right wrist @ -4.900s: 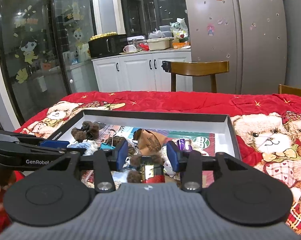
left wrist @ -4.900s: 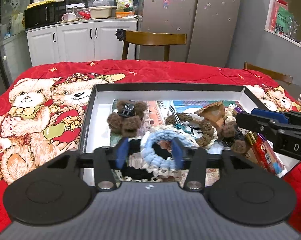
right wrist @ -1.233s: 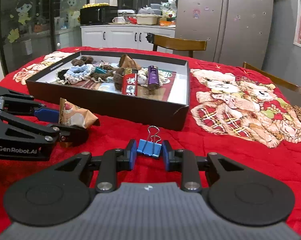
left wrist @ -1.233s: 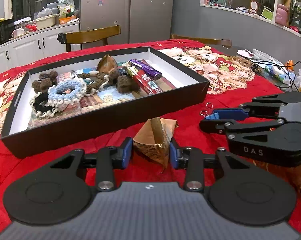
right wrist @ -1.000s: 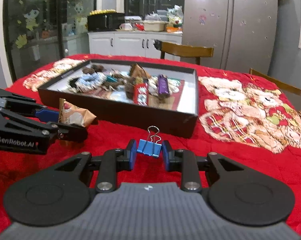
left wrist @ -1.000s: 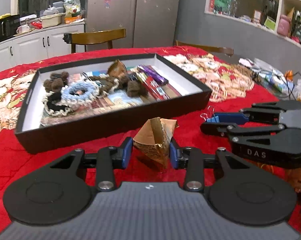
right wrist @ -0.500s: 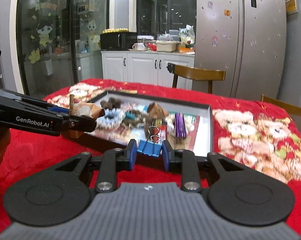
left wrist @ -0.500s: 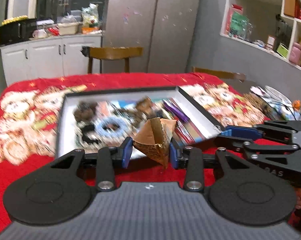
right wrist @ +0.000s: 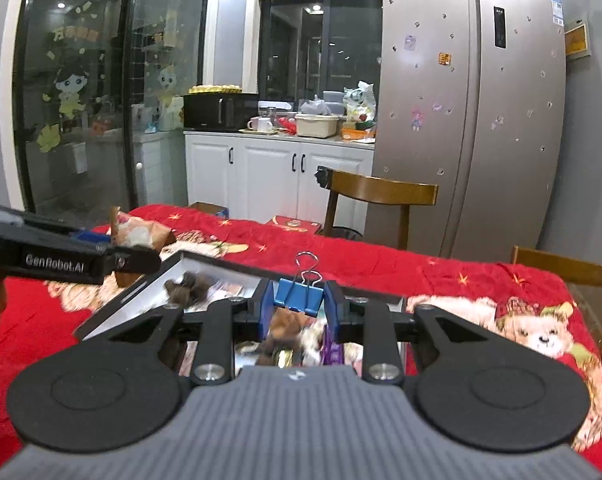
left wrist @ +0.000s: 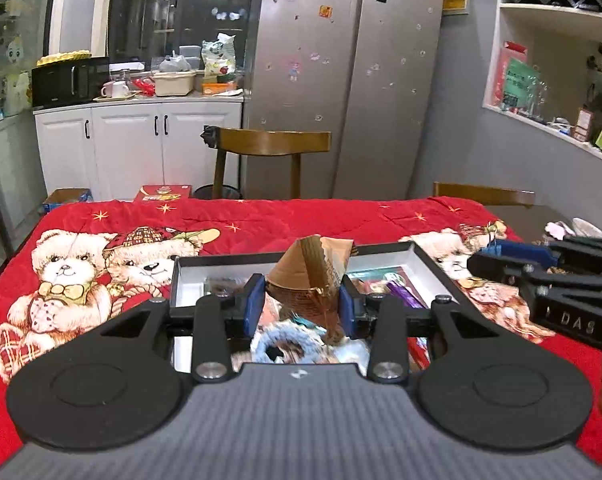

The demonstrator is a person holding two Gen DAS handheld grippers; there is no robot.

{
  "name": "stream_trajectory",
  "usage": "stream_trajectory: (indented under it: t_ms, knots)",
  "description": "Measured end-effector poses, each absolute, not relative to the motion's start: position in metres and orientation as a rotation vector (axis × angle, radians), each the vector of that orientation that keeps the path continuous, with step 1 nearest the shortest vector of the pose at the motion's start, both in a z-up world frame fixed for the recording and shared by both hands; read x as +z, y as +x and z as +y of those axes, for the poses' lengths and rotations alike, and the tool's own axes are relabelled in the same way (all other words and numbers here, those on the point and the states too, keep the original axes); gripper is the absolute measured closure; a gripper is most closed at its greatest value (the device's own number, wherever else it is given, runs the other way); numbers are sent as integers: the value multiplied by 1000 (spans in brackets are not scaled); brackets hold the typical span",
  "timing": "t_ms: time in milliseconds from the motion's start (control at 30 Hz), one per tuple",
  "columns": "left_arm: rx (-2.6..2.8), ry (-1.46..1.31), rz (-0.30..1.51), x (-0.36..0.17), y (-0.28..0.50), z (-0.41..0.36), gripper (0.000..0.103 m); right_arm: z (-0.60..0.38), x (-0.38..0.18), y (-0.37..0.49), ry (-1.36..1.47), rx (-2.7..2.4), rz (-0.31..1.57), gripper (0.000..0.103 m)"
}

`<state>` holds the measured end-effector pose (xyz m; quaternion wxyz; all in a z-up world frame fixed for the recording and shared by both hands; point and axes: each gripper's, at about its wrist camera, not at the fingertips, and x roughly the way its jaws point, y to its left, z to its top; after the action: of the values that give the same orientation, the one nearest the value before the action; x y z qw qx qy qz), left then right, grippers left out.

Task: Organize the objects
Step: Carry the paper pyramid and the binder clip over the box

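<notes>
The big surface (left wrist: 261,216) wears a red cover with teddy bears on it. On it sits a flat black box (left wrist: 429,260) with white walls, right under and just past both hand-held grippers.

The box is full of small things: a blue woolly ring (left wrist: 289,344), brown fluffy bits (right wrist: 189,284) and a purple wrapper (left wrist: 401,292). They are all mixed up, and some look blurry.

The left hand-held gripper (left wrist: 301,306) is squeezing a brown paper snack packet (left wrist: 313,276) between its blue pads. The packet hangs in the air above the box.

The right hand-held gripper (right wrist: 297,310) is pinching a blue binder clip (right wrist: 299,296). The clip is up in the air too, over the near part of the box, with its wire loops sticking up.

I think this is the carrying step. Both things look ready to go into the box. Next, each hand-held gripper needs to go down to a free spot and let go gently, so nothing bounces out.
</notes>
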<state>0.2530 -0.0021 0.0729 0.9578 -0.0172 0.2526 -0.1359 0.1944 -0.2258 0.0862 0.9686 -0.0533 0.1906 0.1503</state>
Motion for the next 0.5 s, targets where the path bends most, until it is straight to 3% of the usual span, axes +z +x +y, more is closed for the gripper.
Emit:
stream_trajectory:
  t_ms: [500]
  knots:
    - [-207, -79, 601, 30, 339, -4, 59, -210, 54, 272, -89, 260, 464, 72]
